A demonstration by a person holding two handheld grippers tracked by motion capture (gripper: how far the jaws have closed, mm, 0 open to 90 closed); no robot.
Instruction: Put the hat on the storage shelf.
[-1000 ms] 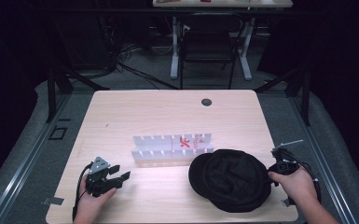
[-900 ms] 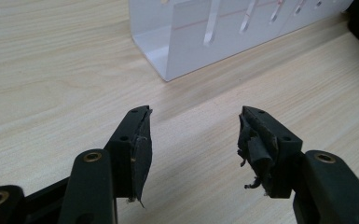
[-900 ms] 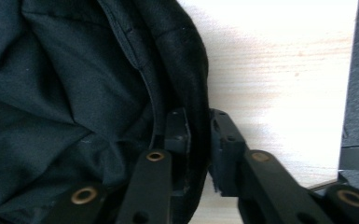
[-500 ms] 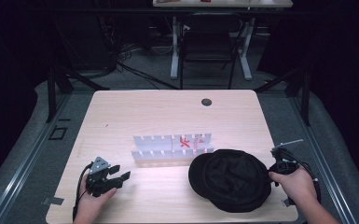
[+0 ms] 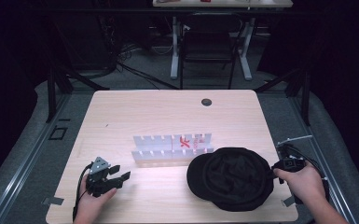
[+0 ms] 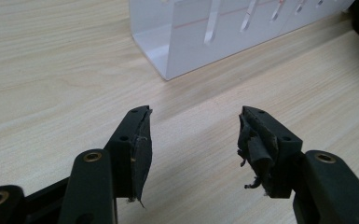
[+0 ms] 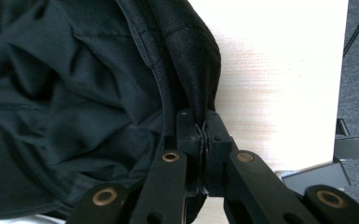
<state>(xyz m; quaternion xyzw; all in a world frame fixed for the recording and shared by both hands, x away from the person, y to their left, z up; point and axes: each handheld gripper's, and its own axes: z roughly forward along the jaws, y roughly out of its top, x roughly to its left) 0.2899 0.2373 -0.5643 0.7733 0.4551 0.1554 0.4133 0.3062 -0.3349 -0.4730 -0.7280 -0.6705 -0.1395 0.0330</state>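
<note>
With your left gripper (image 5: 116, 176) resting wide open on the bench (image 5: 168, 112) before the white slotted rack (image 5: 172, 147), keep your right gripper (image 7: 201, 128) clamped on the black cap (image 5: 228, 177) rim and lift evenly.

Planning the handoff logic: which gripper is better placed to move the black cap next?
Right. The right gripper is already shut on the rim of the black cap. The left gripper is open over bare table, left of the white rack, apart from the cap.
</note>
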